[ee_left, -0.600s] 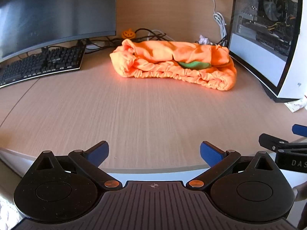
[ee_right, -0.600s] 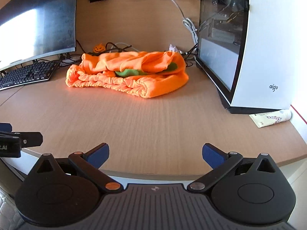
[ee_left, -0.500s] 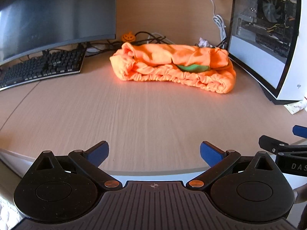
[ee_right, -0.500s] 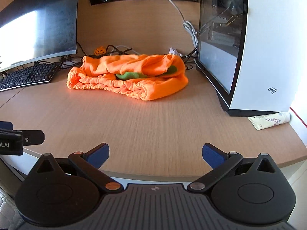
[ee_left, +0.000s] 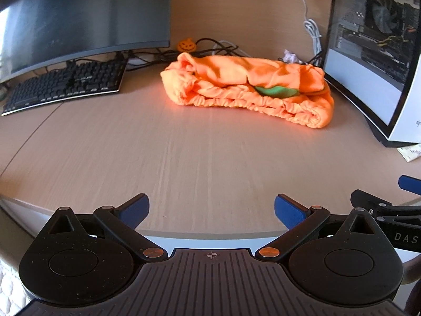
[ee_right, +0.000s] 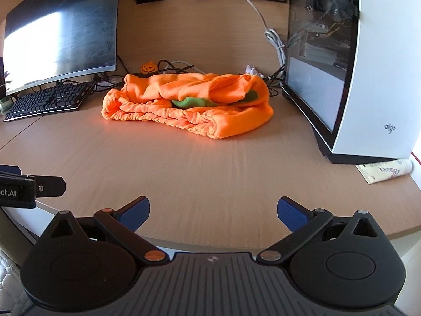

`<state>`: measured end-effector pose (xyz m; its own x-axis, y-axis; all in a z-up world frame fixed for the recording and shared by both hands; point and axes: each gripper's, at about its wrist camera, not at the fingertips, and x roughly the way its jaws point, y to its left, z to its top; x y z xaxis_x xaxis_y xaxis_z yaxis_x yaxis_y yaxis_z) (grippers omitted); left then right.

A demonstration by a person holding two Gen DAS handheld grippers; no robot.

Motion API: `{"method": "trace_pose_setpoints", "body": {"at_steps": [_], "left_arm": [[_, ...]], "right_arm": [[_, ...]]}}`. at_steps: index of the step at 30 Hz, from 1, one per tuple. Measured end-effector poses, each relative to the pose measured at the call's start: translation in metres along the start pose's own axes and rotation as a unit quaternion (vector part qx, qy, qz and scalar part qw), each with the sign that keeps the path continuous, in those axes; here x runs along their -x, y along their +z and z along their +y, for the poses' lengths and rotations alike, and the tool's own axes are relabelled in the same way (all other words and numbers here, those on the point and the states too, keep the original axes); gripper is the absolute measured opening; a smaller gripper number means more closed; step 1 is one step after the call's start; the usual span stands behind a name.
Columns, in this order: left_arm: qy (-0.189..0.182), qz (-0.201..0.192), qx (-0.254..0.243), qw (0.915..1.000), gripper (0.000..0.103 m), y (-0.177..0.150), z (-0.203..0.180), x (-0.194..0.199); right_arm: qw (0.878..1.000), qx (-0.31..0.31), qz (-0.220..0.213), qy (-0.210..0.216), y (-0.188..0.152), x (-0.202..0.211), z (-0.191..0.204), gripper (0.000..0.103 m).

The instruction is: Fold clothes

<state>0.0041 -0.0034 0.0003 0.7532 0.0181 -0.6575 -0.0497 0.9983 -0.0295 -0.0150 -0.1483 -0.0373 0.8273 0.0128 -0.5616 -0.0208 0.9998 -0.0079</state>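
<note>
both grippers empty. our left gripper [ee_left: 211, 210] has its jaws wide apart with nothing between them, and our right gripper [ee_right: 213, 212] is the same. both hang over the near edge of the desk [ee_left: 184, 158], well apart from the cloth.

the orange garment [ee_left: 247, 89] lies bunched in a long roll at the back of the desk, between the keyboard [ee_left: 65, 87] and the pc case [ee_left: 373, 52]. a green patch [ee_left: 276, 91] pokes out of the folds and a gathered elastic hem runs along the front.

risks as we judge them: the roll is thick and layered, so a pinch at the hem may catch only one layer and drag the heap instead of opening it. its right end sits just beside the pc case, so our right gripper could knock the glass panel on the way in. cables [ee_left: 210, 50] and a small pumpkin figure [ee_left: 186, 44] lie right behind the garment, and a pull or a reach past it could snag them. the tube [ee_right: 384, 169] at the right edge could get swept off.

versus the earlier frames: the garment sits lower and larger in both views, so we are a bit closer and tilted a little differently. the garment's shape is unchanged. jaws are just as wide as before.
</note>
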Motion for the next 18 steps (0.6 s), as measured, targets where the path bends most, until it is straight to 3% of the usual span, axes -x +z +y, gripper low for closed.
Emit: {"method": "trace_pose_setpoints", "body": {"at_steps": [18], "left_arm": [[0.003,0.015,0.006,0.9999,0.103,0.0028,0.0007,-0.0063]], "right_arm": [[1.0,0.003,0.007,0.006,0.0022,-0.0046,0.0017,0.103]]}}
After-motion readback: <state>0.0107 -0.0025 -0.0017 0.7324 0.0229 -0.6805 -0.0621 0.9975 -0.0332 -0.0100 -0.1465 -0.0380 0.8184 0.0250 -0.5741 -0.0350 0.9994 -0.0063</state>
